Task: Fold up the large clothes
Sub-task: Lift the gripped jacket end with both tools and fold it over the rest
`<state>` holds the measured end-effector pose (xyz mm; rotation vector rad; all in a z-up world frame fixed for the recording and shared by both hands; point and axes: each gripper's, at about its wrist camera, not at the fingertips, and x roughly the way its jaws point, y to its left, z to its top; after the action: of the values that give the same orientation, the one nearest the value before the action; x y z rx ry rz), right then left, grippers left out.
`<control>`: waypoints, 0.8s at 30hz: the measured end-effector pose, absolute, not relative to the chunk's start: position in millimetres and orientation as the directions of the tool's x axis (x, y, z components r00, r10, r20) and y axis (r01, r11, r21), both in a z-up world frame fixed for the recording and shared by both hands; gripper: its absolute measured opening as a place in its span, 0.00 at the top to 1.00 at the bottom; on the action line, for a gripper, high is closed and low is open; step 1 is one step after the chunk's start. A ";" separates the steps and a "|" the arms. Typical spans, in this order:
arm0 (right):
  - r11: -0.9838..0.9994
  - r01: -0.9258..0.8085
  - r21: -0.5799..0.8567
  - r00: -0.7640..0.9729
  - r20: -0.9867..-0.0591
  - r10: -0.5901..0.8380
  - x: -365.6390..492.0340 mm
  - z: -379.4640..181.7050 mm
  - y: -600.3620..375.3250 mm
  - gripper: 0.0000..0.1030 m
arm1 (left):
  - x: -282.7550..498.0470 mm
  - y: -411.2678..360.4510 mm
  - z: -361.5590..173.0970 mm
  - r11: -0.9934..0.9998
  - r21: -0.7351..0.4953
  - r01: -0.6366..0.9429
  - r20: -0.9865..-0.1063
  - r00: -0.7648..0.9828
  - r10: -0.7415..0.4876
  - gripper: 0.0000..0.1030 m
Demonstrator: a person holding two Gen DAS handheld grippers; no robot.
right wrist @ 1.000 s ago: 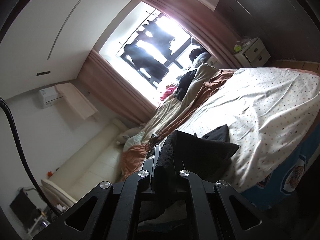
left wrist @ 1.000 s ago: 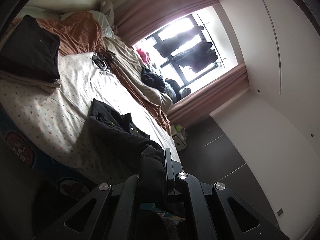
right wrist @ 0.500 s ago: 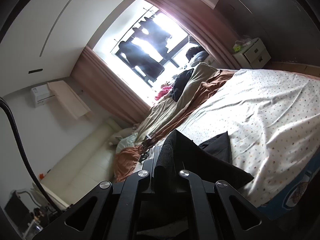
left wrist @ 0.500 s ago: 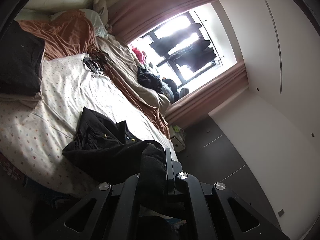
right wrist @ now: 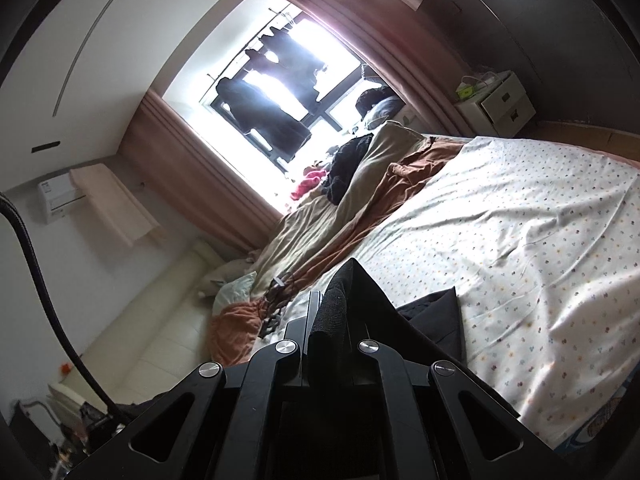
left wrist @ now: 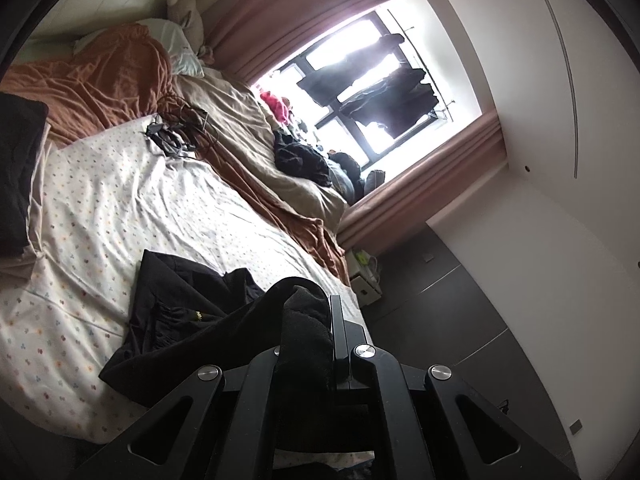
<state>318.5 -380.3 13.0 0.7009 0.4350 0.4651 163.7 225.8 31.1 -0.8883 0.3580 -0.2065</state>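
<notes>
Garment (left wrist: 180,320) is pinched at two edges, left gripper (left wrist: 316,320) and right gripper (right wrist: 334,312) both clamped on cloth, likely so it can be spread over the bed (left wrist: 120,200).

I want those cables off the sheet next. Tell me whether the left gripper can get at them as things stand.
Probably not yet. The left gripper is shut on the black garment, so its fingers are occupied. The cable tangle lies far up the dotted sheet, though nothing blocks the way.
</notes>
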 end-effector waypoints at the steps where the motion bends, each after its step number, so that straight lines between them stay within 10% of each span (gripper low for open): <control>1: 0.672 -0.258 0.694 0.809 -0.225 0.543 324.2 12.9 -379.0 0.96 | 167.9 226.8 30.8 0.617 -0.787 0.021 -0.225 0.921 -0.319 0.98; 24: 0.692 -0.158 0.705 0.764 -0.357 0.538 475.3 -33.3 -340.1 0.96 | 301.8 270.9 -13.0 0.572 -0.803 -0.167 -0.365 0.896 -0.252 0.98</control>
<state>475.3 -340.1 -33.3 0.7070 0.5859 0.4143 301.8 270.9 -13.0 -0.9710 0.4758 -0.0520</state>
